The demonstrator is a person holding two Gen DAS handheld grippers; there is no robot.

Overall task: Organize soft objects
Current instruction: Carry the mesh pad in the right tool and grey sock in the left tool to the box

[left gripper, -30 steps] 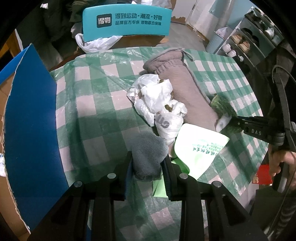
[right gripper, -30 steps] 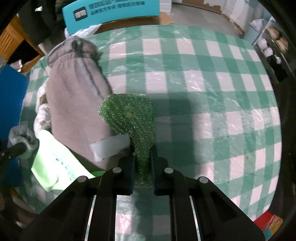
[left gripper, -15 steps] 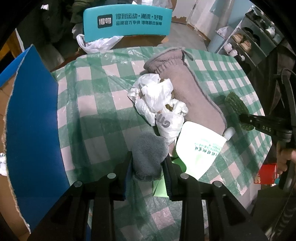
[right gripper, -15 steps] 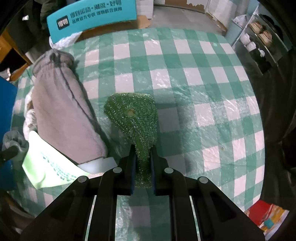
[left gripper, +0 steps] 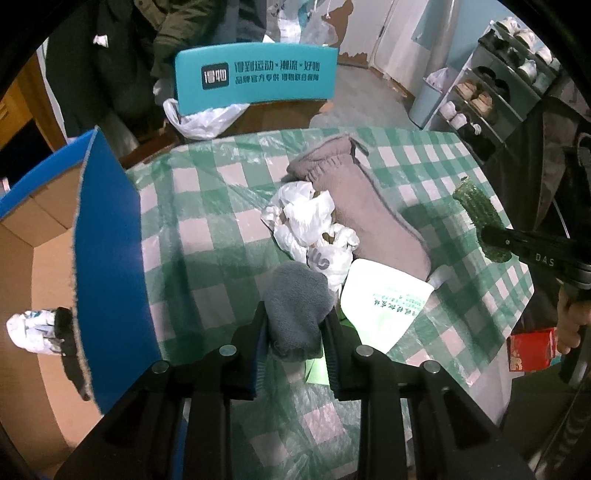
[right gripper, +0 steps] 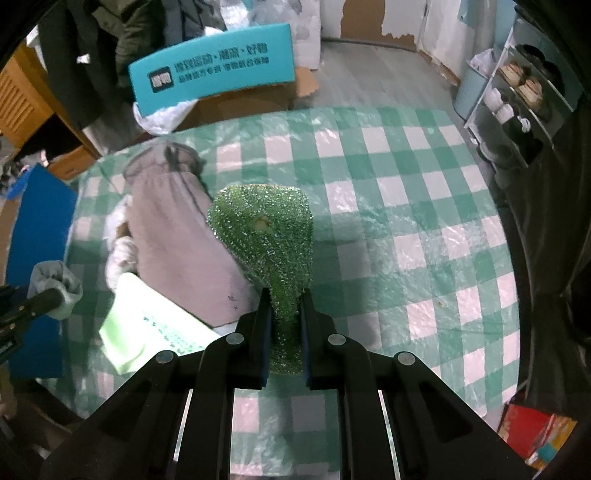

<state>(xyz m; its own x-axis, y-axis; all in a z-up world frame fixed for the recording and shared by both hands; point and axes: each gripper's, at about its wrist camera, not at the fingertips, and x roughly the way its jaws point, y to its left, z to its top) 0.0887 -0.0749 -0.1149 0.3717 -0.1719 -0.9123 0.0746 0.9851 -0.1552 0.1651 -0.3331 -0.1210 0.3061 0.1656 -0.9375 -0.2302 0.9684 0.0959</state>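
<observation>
left wrist alone shows left tool (left gripper: 295, 325) clamping grey sock (left gripper: 297, 302); right tool (right gripper: 282, 317) pinches green scourer (right gripper: 269, 229).

floor: grey (right gripper: 369, 74) | shoe rack (left gripper: 491, 88) right | wall: peeling paint (right gripper: 399, 22)

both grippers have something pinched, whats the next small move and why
Probably carry the grey sock in the left gripper sideways over the open cardboard box. It hangs clear of the checked tablecloth, and the box already holds a soft bundle.
</observation>
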